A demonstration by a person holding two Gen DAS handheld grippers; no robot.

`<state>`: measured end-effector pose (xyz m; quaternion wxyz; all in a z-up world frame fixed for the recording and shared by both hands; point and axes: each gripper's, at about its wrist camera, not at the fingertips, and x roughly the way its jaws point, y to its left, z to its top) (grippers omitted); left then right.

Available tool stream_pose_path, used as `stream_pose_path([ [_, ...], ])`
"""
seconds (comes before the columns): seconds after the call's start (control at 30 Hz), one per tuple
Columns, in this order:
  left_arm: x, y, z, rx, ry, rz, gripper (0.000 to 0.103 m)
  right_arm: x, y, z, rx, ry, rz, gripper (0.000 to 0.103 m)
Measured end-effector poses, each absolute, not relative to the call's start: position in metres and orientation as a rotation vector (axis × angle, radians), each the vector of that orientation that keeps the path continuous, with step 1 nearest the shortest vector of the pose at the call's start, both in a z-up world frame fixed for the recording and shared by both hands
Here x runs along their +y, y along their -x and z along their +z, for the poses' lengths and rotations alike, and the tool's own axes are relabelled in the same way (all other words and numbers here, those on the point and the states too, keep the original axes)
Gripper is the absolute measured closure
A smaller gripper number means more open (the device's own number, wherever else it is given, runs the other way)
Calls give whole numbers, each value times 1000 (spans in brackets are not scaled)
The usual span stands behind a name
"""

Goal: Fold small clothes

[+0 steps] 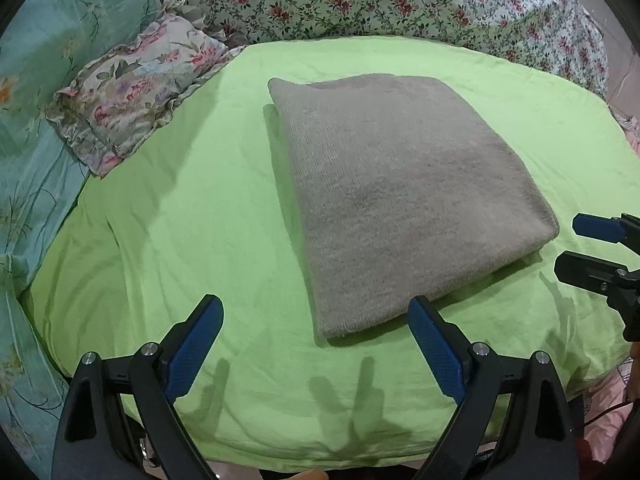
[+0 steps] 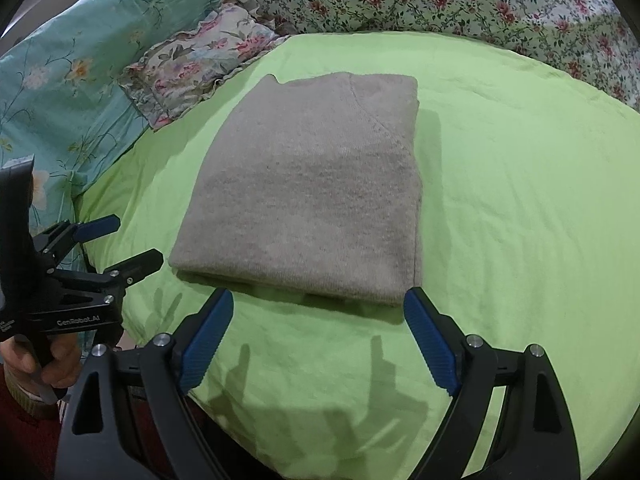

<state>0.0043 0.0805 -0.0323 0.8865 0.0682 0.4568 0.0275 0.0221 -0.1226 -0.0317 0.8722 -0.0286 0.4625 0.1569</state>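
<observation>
A grey knit sweater [image 1: 400, 192] lies folded into a flat rectangle on the green sheet [image 1: 180, 240]; it also shows in the right wrist view [image 2: 312, 196]. My left gripper [image 1: 316, 312] is open and empty, just in front of the sweater's near edge. My right gripper [image 2: 320, 304] is open and empty, also just short of the near edge. The right gripper shows at the right edge of the left wrist view [image 1: 576, 244], beside the sweater's right corner. The left gripper shows at the left of the right wrist view [image 2: 132, 240], held by a hand.
The green sheet [image 2: 520, 200] covers a bed. A floral ruffled pillow [image 1: 136, 92] lies at the far left. A teal floral cover [image 1: 40, 80] is beyond it. A floral quilt [image 1: 400, 4] is bunched along the far side.
</observation>
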Motion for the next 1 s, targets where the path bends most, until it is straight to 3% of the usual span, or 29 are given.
stream_pose_path([
  [1.0, 82, -4, -30, 960, -153, 60, 9, -117, -22, -35, 988, 64, 317, 14],
])
